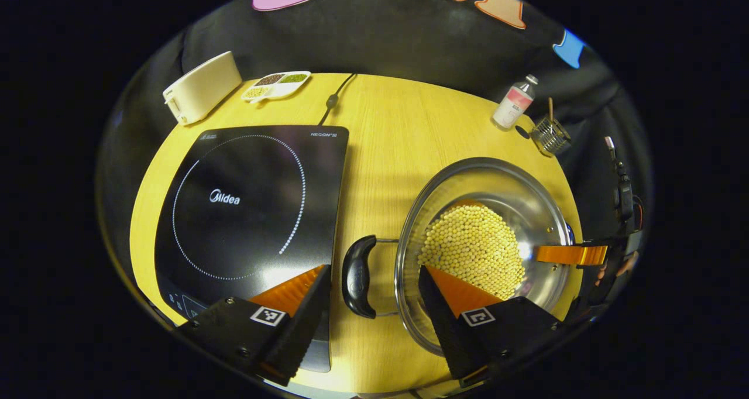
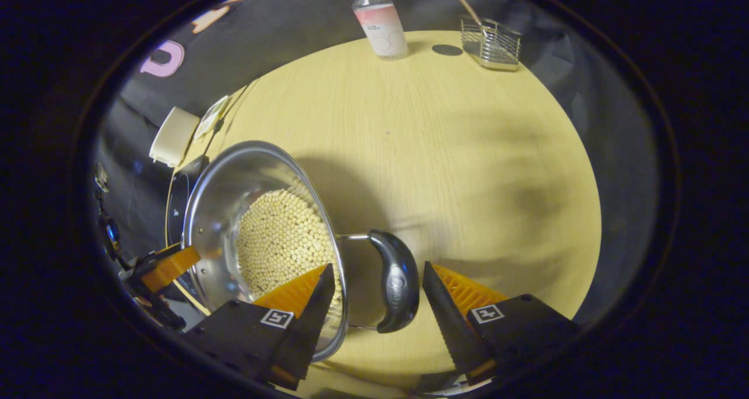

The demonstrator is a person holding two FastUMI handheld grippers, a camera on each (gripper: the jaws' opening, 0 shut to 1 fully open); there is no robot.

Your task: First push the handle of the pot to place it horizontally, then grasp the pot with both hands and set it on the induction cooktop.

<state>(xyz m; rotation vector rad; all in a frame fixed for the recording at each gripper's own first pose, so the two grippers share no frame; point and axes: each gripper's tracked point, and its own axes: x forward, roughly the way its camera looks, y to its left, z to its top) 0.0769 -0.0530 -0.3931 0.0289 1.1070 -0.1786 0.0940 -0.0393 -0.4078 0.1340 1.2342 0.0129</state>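
Stainless steel pot (image 1: 485,235), shiny and holding a heap of pale yellow beans (image 1: 473,250), sits on the round yellow wooden table (image 1: 386,136) just beside the black glass induction cooktop (image 1: 251,200), not on it. Black cloth walls close the booth in behind the table. From the left gripper view, the left gripper (image 1: 373,311) stands wide open, gripping nothing, its fingers straddling the pot's black curved handle (image 1: 358,276), which lies flat on that side; far across the pot the other gripper's finger reaches over the rim. That view takes in a cream rectangular box (image 1: 202,87), a white divided dish of grains (image 1: 276,85) and the cooktop's black cord (image 1: 333,100). In the right gripper view, the right gripper (image 2: 374,305) is equally wide open and empty around the opposite black handle (image 2: 398,279), and a clear bottle with a pink label (image 2: 380,21) and a wire-mesh holder with a wooden stick (image 2: 490,42) stand clearly at the far edge.
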